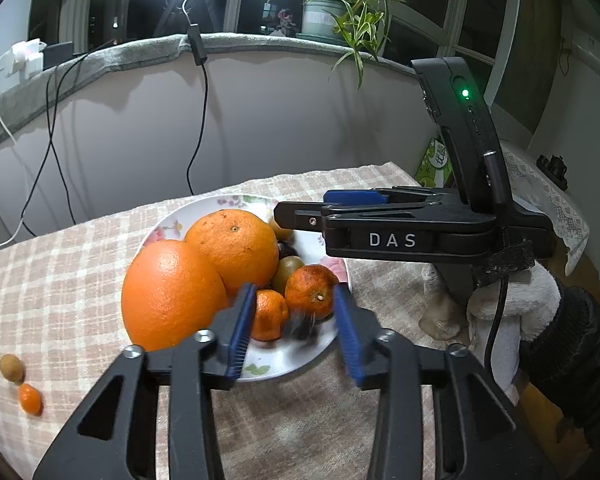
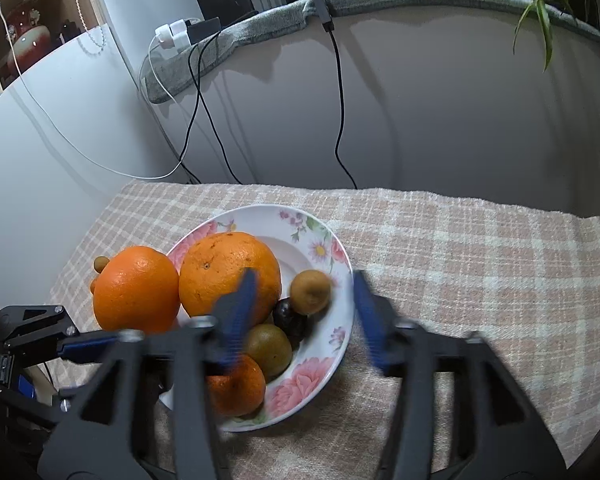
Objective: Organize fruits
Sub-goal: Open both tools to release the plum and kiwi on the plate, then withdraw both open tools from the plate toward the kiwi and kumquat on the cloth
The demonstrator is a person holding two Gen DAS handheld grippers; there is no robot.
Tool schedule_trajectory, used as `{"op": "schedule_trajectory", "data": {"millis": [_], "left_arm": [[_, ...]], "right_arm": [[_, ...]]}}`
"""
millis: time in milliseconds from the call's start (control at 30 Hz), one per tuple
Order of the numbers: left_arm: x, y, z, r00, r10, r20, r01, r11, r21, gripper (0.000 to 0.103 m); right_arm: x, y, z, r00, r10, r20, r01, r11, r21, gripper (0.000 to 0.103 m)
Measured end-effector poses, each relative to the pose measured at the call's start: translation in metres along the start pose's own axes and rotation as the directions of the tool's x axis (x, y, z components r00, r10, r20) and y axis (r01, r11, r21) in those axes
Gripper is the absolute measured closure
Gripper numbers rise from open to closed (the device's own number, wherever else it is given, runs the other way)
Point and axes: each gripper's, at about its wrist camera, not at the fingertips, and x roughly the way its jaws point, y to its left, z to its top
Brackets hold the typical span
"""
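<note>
A white floral plate [image 1: 204, 208] [image 2: 320, 240] on the checked cloth holds two big oranges [image 1: 172, 292] [image 2: 230, 276], mandarins [image 1: 312, 292] [image 2: 236, 390], greenish-brown fruits [image 2: 268, 348] and a dark fruit [image 2: 290, 316]. My left gripper [image 1: 296, 328] stands open over the plate's near rim. A small mandarin [image 1: 266, 316] and a blurred dark fruit [image 1: 300, 326] lie between its blue pads, which press on nothing. My right gripper [image 2: 304, 312] [image 1: 300, 216] is open above the plate's right side, with a brown fruit [image 2: 310, 292] lying below its gap.
A small brown fruit [image 1: 12, 368] and a tiny orange one [image 1: 30, 398] lie on the cloth left of the plate. A curved wall with hanging cables [image 2: 340, 120] stands behind the table. A gloved hand [image 1: 512, 312] holds the right gripper. A potted plant [image 1: 340, 12] sits on the sill.
</note>
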Motion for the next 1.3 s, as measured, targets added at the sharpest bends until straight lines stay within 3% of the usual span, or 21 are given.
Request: {"op": "schedule_trajectory", "data": {"millis": [33, 100, 267, 433, 1300], "left_arm": [[-0.001, 0.000, 0.000, 1.000, 0.000, 0.002, 0.000, 1.000, 0.003, 0.058], [-0.003, -0.001, 0.001, 1.000, 0.004, 0.009, -0.004, 1.000, 0.007, 0.042], [-0.007, -0.004, 0.002, 1.000, 0.016, 0.022, -0.017, 1.000, 0.016, 0.026], [-0.008, -0.003, 0.003, 1.000, 0.025, 0.018, -0.025, 1.000, 0.007, 0.025], [-0.042, 0.001, 0.001, 0.997, 0.038, 0.070, -0.038, 0.999, -0.006, 0.022]], "right_arm": [[-0.002, 0.000, 0.000, 1.000, 0.002, 0.005, -0.002, 1.000, -0.001, 0.034], [-0.003, 0.000, 0.002, 1.000, 0.003, 0.005, -0.003, 1.000, 0.000, 0.029], [-0.008, 0.000, 0.006, 1.000, 0.000, 0.022, 0.000, 1.000, 0.002, 0.015], [-0.013, 0.003, 0.008, 1.000, -0.003, 0.027, 0.003, 1.000, 0.006, 0.010], [-0.043, 0.028, 0.011, 0.998, 0.000, 0.056, 0.002, 1.000, -0.027, 0.010]]}}
